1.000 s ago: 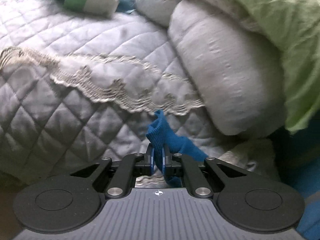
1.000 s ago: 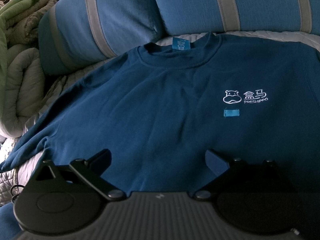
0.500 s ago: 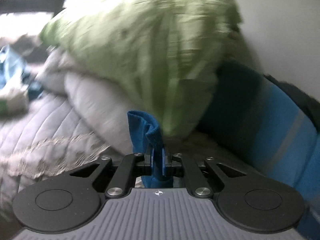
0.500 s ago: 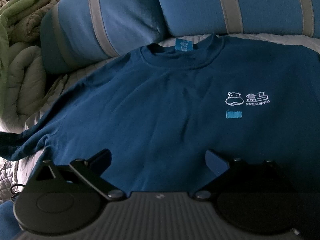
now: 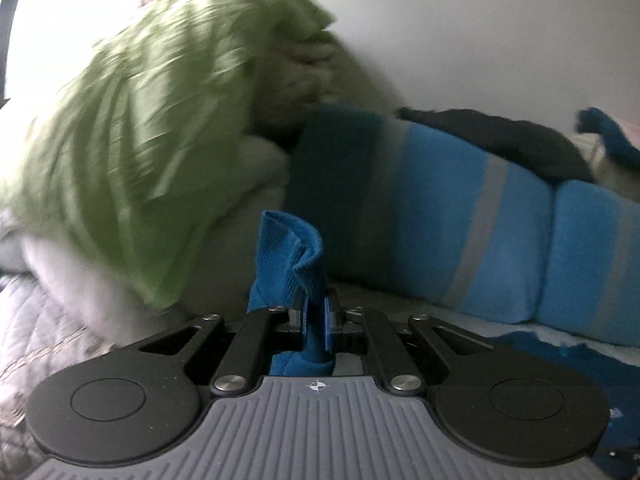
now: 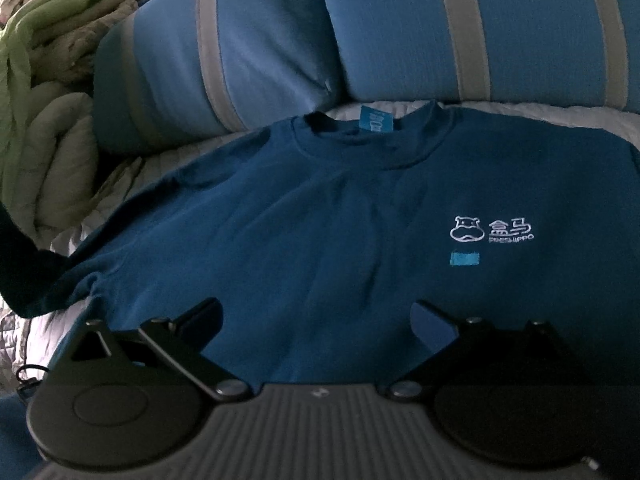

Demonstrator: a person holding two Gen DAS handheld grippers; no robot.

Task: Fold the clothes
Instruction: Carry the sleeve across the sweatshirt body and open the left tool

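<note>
Sweatshirt cuff pinched upright in left claw; right claw wide apart, empty, low over its chest.

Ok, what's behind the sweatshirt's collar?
Two blue striped pillows lean right behind the sweatshirt, on the pale quilt. What lies behind the pillows is hidden.

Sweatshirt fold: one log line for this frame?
left hand-held gripper: shut on sleeve cuff, lifted | right hand-held gripper: open, over sweatshirt | sweatshirt: flat, logo up, below striped pillows
</note>
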